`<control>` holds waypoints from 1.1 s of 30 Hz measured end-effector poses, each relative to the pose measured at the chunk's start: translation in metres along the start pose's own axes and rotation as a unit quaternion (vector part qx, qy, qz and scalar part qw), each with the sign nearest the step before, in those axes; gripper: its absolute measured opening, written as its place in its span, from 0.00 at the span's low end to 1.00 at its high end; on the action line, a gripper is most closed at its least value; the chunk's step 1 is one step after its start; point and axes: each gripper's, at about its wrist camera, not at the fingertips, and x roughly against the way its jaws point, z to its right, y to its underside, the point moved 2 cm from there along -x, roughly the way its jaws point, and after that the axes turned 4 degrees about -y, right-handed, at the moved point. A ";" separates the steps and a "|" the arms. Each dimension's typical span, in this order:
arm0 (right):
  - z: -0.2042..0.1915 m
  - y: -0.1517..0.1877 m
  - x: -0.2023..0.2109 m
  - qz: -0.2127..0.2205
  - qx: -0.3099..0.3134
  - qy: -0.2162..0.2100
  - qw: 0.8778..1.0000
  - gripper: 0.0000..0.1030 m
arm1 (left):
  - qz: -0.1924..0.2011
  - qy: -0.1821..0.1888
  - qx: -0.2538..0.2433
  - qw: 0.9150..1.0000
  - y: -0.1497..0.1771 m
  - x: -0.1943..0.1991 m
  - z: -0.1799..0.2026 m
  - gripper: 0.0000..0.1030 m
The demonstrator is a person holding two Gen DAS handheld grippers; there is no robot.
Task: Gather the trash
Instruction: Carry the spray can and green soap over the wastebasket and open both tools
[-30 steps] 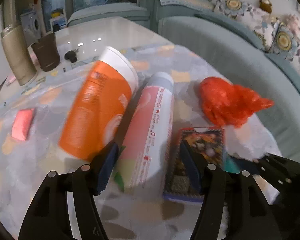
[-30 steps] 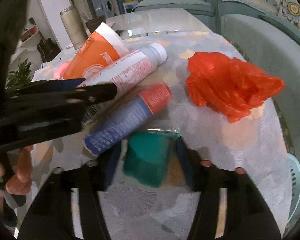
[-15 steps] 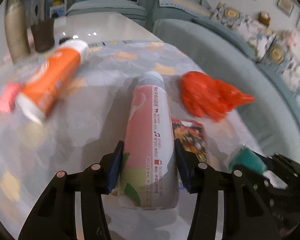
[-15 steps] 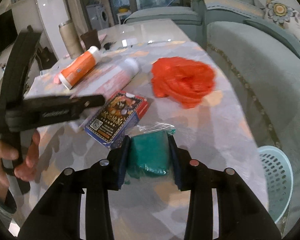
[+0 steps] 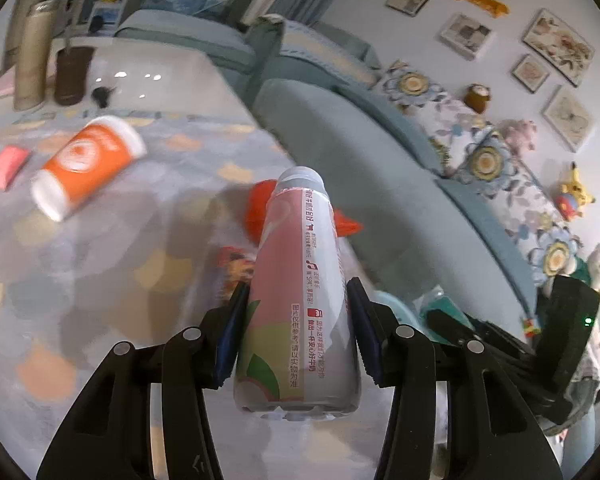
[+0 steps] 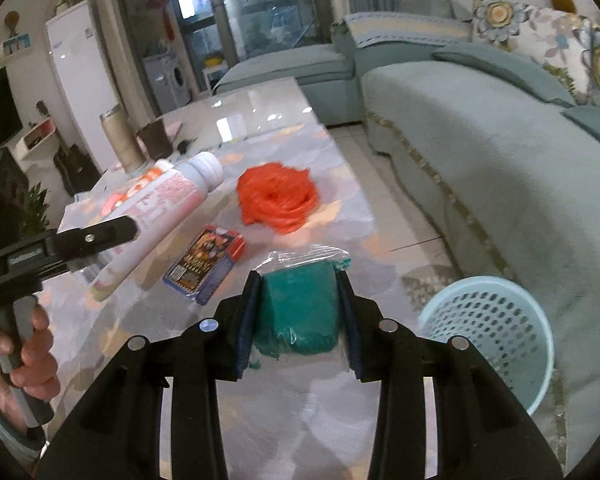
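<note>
Both loads are up off the table, the left gripper (image 5: 296, 340) clamping the pink bottle (image 5: 300, 292) and the right gripper (image 6: 298, 312) clamping the green packet (image 6: 298, 308), so next each likely carries over to the bin (image 6: 488, 332) and lets go.

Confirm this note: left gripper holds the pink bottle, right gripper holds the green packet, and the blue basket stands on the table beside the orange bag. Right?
Not quite. The right wrist view shows the blue basket on the floor next to the table, not on it. The rest holds: the left gripper clamps the pink bottle, the right gripper clamps the green packet, and the orange bag lies on the table.
</note>
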 end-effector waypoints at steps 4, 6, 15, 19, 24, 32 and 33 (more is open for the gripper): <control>0.016 -0.005 0.031 0.029 -0.009 0.017 0.999 0.33 | 0.010 0.027 -0.022 0.999 -0.005 0.004 0.039 0.46; 0.025 -0.007 0.043 0.040 -0.012 0.025 0.999 0.33 | 0.014 0.043 -0.038 0.998 -0.007 0.005 0.064 0.46; 0.083 -0.005 0.093 0.077 -0.044 0.080 0.993 0.33 | -0.004 0.076 -0.075 0.994 0.002 -0.034 0.153 0.46; 0.125 0.011 0.090 0.065 -0.091 0.098 0.989 0.33 | -0.031 0.086 -0.057 0.994 0.018 -0.067 0.168 0.46; 0.172 0.037 0.071 0.029 -0.146 0.112 0.982 0.33 | -0.068 0.084 -0.071 0.992 0.041 -0.104 0.185 0.46; 0.222 0.077 0.024 -0.046 -0.211 0.126 0.968 0.35 | -0.116 0.068 -0.101 0.986 0.069 -0.148 0.182 0.46; 0.225 0.079 0.021 -0.052 -0.209 0.131 0.968 0.35 | -0.124 0.073 -0.099 0.985 0.071 -0.154 0.181 0.44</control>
